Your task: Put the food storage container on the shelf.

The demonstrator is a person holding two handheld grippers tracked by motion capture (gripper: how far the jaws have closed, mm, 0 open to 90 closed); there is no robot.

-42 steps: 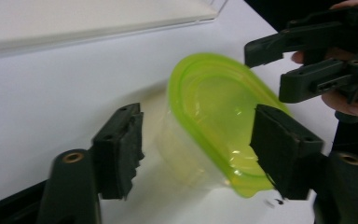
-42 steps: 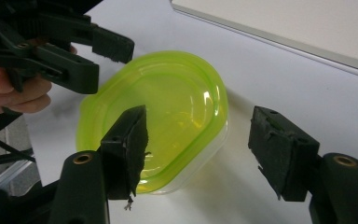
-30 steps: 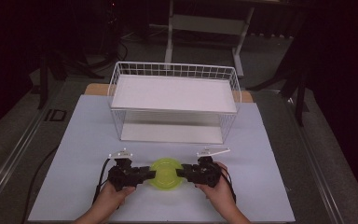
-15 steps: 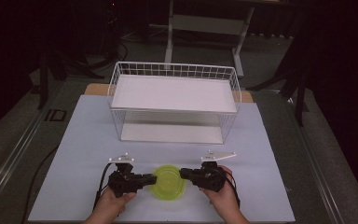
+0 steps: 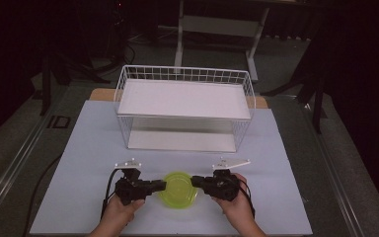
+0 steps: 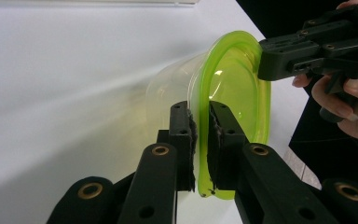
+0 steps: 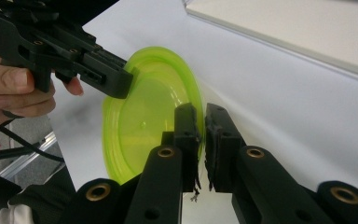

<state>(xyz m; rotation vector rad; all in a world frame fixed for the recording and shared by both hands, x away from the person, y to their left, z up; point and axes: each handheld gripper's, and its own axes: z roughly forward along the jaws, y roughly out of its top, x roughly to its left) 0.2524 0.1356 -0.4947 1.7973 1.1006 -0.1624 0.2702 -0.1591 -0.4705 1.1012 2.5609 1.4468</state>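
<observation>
Tongs flank a green lid near the bench's front edge, before a wire basket. Left tongs pinch the lid's rim over a clear tub. Right tongs pinch the opposite rim.

The high view is lit from above onto the white table, which reads pale and even; the floor and surroundings from nine o'clock round to three fall into near-black, with detail lost; the wire basket casts only a faint shadow beneath its shelf; the picture is soft and grainy throughout. In the left gripper view the tabletop glares almost white toward eleven o'clock; the green lid glows translucent (a small highlight inside it); the near jaws blur at six o'clock.
</observation>
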